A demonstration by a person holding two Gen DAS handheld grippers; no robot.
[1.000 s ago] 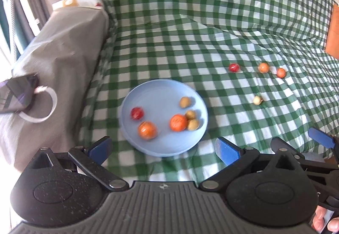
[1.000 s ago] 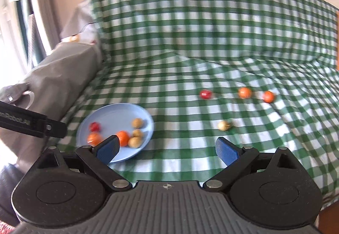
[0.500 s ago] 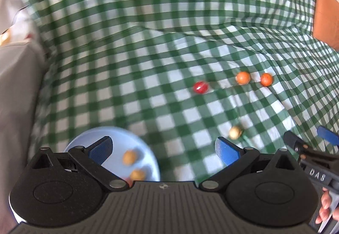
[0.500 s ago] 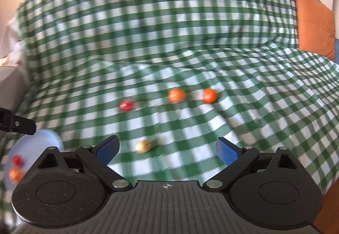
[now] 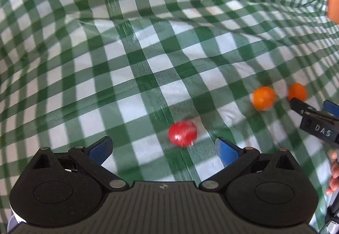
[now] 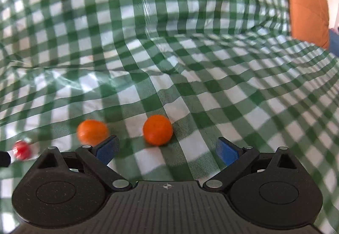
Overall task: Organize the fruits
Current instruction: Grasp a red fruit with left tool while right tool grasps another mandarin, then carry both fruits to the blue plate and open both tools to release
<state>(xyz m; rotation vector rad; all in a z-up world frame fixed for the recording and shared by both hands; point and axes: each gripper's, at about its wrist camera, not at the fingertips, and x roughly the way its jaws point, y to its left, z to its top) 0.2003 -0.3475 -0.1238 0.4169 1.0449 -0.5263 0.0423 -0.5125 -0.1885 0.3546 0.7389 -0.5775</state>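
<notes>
Left claw (image 5: 162, 148) is gaping wide, gripping nothing, red fruit (image 5: 182, 133) at its 12 o'clock. Right claw (image 6: 167, 150) is likewise gaping empty, orange fruit (image 6: 157, 129) at 12.

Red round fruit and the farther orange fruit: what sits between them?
Another orange round fruit, seen in the left wrist view between the red round fruit and the farther orange fruit.

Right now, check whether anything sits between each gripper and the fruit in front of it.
Nothing visible does. Only bare checked cloth lies between the open left gripper and the red fruit, and between the open right gripper and the orange fruit.
</notes>
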